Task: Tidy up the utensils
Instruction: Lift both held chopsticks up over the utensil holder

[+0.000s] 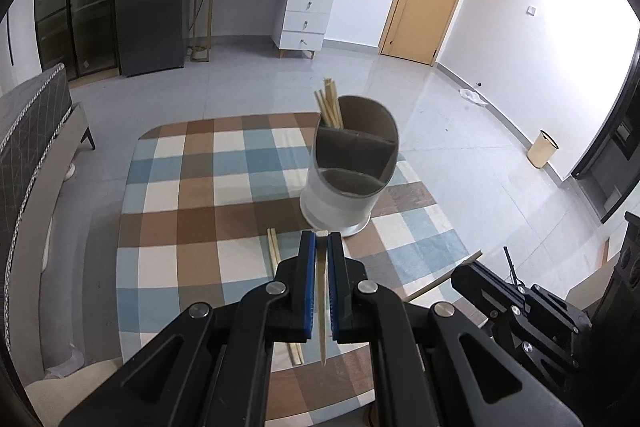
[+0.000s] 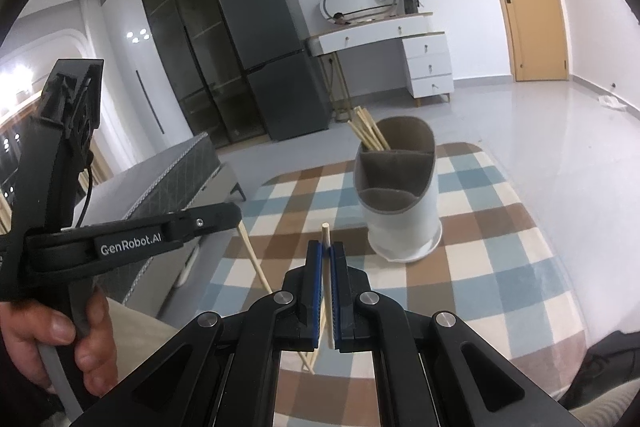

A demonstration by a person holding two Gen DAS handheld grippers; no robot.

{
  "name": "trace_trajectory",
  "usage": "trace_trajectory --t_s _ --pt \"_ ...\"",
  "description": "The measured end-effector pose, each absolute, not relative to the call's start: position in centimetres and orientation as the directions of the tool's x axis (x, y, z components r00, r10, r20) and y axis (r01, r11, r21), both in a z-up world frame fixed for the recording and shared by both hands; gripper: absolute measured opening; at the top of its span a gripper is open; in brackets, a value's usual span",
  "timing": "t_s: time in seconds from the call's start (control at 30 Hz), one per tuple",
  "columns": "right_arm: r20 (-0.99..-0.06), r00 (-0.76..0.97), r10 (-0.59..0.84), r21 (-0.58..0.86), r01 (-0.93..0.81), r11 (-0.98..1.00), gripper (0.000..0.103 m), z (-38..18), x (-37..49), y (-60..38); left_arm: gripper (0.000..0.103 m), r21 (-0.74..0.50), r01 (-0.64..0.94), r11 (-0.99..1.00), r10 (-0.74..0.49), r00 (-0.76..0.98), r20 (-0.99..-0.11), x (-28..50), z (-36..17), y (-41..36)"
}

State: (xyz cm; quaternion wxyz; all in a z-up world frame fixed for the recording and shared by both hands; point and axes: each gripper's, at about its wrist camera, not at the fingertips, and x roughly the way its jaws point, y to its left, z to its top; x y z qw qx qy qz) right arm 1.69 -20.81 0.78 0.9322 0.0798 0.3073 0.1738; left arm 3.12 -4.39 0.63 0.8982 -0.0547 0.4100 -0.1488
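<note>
Bamboo chopstick [image 1: 321, 291] clamped between the blue pads of the left gripper [image 1: 321, 239], its tip projecting slightly past the fingertips. A second chopstick [image 2: 327, 267] is clamped likewise in the right gripper [image 2: 329, 247]. Both grippers are lifted above the table, near its front edge. A loose pair of chopsticks [image 1: 280, 283] lies on the checked tablecloth [image 1: 192, 195] just left of the left gripper. Beyond, towards the far right of the cloth, stands a white utensil holder [image 1: 340, 203] with grey-lined compartments; its far compartment contains several upright chopsticks [image 1: 329, 107]. In the right wrist view a person's hand [image 2: 48, 339] grips the left gripper's handle.
</note>
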Motion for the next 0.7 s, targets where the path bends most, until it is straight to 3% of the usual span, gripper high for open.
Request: trace_trajectory --t_s 0.7 --pt "-0.409 0.852 0.327 0.257 -0.236 0.937 0.003 6.9 5.7 -27.3 0.001 -0.223 0.306 0.925 -0.375 0.654 -0.657 9.5 6.5 -9.8"
